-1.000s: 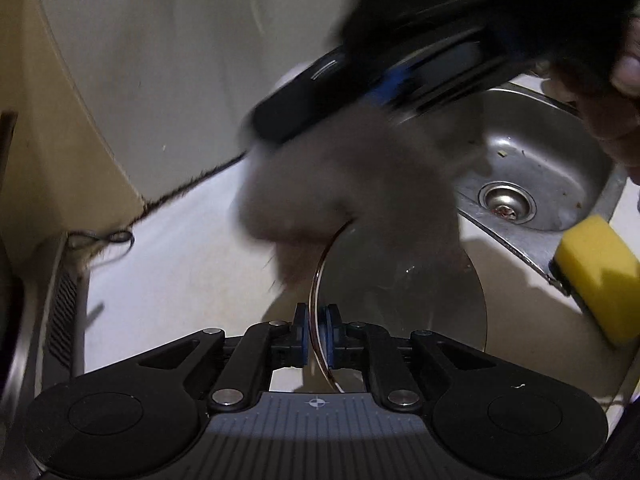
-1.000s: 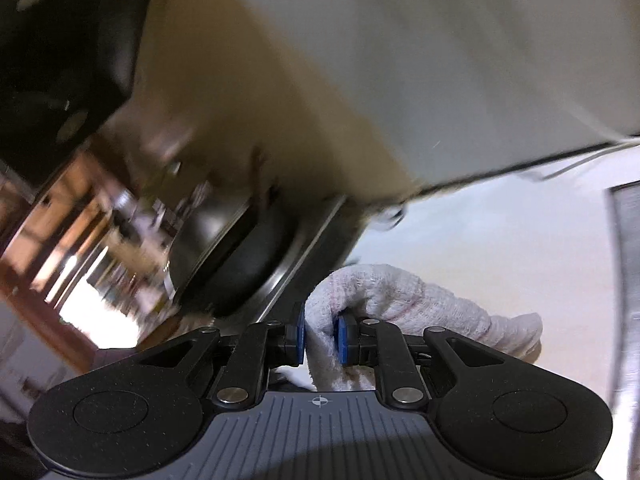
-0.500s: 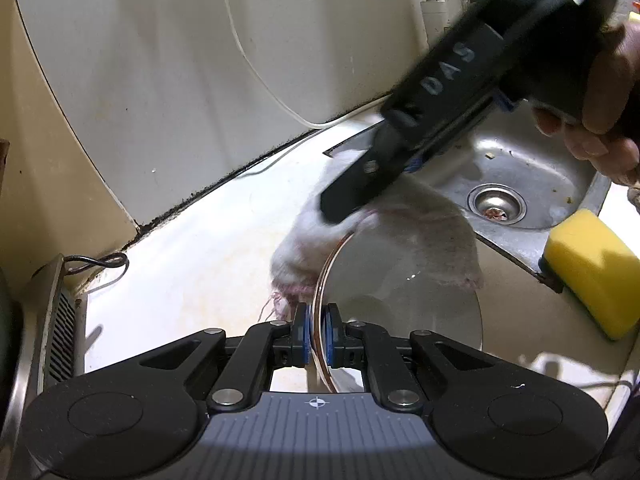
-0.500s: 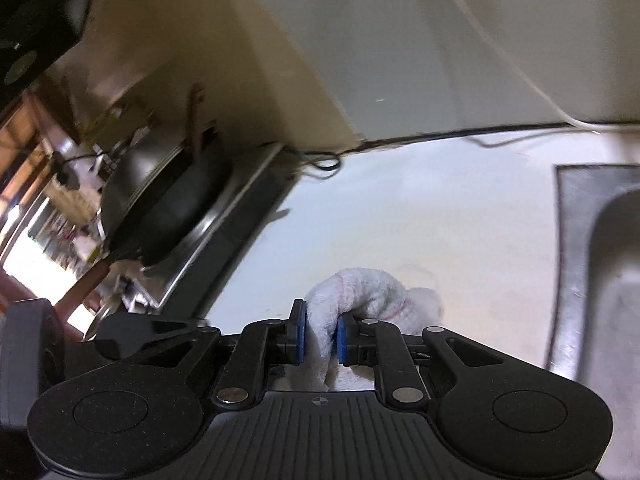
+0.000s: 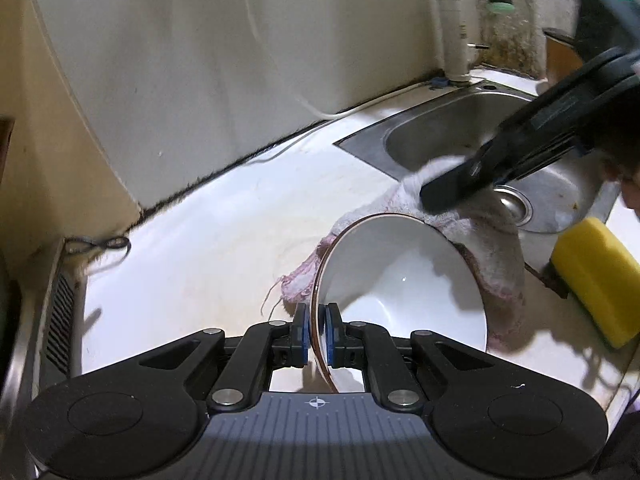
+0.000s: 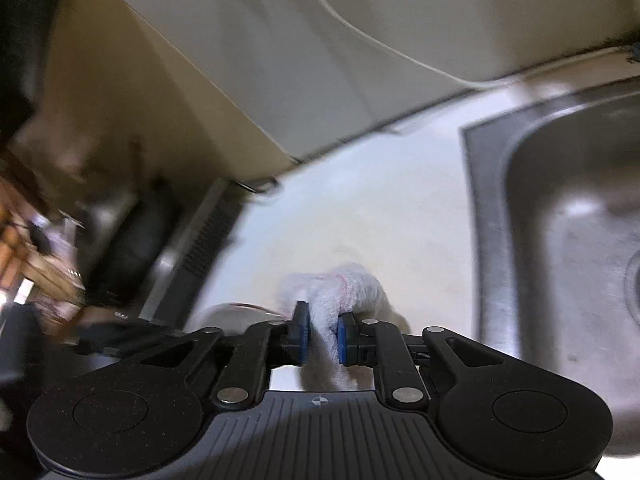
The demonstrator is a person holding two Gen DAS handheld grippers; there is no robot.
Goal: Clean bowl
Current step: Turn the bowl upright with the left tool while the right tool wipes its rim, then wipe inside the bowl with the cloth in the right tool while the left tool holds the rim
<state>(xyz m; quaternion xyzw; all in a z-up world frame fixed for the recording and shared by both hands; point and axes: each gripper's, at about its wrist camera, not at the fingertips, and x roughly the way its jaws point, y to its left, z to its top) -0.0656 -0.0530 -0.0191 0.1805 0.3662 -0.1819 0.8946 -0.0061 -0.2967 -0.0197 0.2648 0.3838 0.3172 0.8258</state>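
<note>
Left gripper [image 5: 317,336] pinches the glossy round bowl's [image 5: 404,280] brown-edged rim; right gripper [image 6: 322,338] clamps fluffy terry cloth [image 6: 340,292].

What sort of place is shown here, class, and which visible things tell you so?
Most likely a home kitchen counter: a steel sink with a drain, a yellow sponge beside it, and a white bowl being wiped with a cloth.
</note>
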